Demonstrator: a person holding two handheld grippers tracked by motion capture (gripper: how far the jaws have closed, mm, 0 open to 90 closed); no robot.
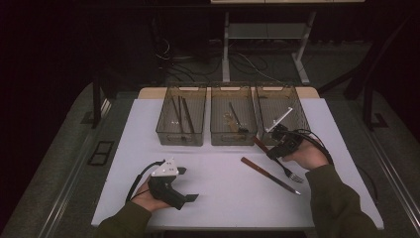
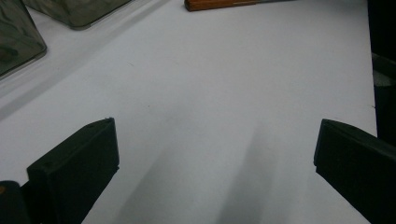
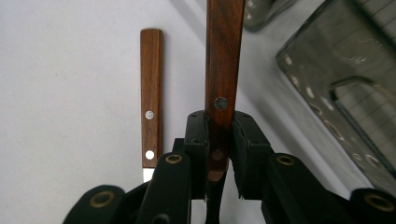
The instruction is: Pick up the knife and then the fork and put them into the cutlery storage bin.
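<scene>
Risk: fork (image 1: 283,163) pinched by its wooden handle in the right tool (image 3: 219,154), jaws closed on it, tines low near the table (image 1: 208,168), may snag or swing | left tool (image 1: 184,184) wide open, holding nothing | count: bins (image 1: 233,124) three, forks one, knife (image 1: 270,175) one loose on the table, tools two

I'm working in what looks like a lab or recording studio rather than a home. My white desk (image 1: 218,173) stands on grey carpet under a single pool of light, the room around it dark. Three identical smoky plastic bins (image 1: 233,119) sit in a tidy row at its far edge. Behind, loose cables (image 1: 171,62) trail around a bare metal frame (image 1: 262,44), perhaps another desk's legs.
</scene>
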